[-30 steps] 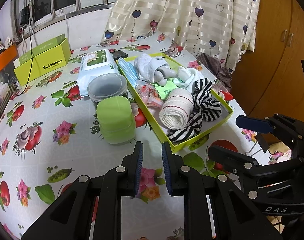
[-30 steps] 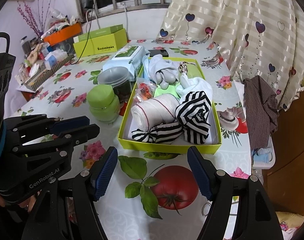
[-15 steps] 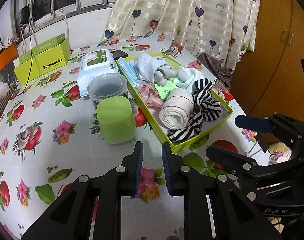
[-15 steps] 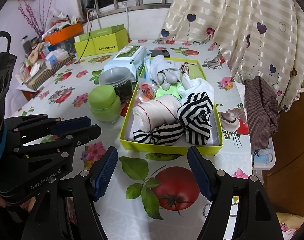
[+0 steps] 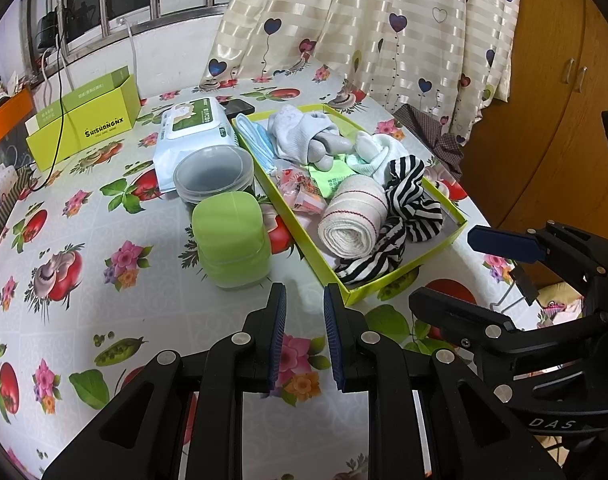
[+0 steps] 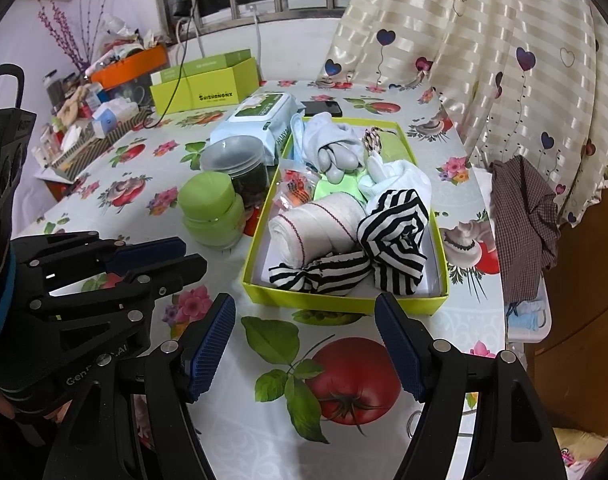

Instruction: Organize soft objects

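A yellow-green box [image 5: 400,276] [image 6: 336,302] on the flowered table holds soft things: a rolled white bandage [image 5: 354,216] [image 6: 316,224], black-and-white striped cloth [image 5: 412,204] [image 6: 396,236], white socks [image 5: 300,132] [image 6: 328,136] and small packets. My left gripper [image 5: 304,304] hovers over the table just before the box's near corner, its jaws a narrow gap apart and empty. My right gripper [image 6: 304,316] is wide open and empty, just in front of the box's near wall. Each gripper shows in the other's view.
A green lidded jar [image 5: 232,236] and a clear tub [image 5: 214,172] stand left of the box. A wipes pack [image 5: 192,128], a phone [image 6: 322,108] and a green carton [image 5: 84,120] lie behind. A checked cloth [image 6: 524,216] hangs at the table's right edge.
Both grippers have drifted very slightly; the box and its contents have not moved. Jaw openings are unchanged.
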### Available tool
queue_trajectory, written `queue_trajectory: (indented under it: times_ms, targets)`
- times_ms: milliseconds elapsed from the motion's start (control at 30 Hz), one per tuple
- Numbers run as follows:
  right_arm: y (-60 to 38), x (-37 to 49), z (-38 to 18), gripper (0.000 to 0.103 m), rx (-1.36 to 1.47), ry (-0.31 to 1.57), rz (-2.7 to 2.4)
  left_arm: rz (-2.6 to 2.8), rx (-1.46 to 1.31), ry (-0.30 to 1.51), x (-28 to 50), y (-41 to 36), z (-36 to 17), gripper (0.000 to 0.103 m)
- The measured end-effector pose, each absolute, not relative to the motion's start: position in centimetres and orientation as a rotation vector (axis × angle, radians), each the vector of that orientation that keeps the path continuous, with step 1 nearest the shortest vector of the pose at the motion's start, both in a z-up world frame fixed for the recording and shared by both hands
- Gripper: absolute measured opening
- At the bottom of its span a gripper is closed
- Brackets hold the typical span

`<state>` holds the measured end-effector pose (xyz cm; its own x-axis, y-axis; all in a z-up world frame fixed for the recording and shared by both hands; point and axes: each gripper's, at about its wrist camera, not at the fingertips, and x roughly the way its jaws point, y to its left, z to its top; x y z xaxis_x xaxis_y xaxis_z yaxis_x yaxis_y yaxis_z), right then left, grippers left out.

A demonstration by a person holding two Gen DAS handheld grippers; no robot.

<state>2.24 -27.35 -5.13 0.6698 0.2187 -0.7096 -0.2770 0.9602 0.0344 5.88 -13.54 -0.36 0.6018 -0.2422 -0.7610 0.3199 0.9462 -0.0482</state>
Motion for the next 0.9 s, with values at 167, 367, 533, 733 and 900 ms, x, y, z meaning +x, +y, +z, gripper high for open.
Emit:
queue_trajectory:
  times_ms: [167, 367, 533, 733, 900]
  targets:
    - [-27.21, 2.22, -5.10, 0.073, -0.079, 0.790, 0.280, -0.328, 0.095, 0.866, 5.91, -13.54, -0.32, 0.020]
    - [-27.22, 2.23, -5.12, 0.073, -0.079, 0.789, 0.279, -0.331, 0.095, 0.865, 5.91, -13.55, -0.38, 0.020]
    - [-27.22, 2.22, -5.13, 0.073, -0.079, 0.789, 0.279, -0.333, 0.095, 0.865, 5.85, -13.50, -0.45, 0.020]
    - [-27.21, 2.19, -5.13, 0.073, -0.079, 0.789, 0.279, -0.333, 0.094, 0.865, 5.84, -13.47, -0.43, 0.020]
    - [-27.23, 2.17, -5.15, 0.073, -0.080, 0.789, 0.279, -0.334, 0.094, 0.865, 5.80, -13.46, -0.48, 0.020]
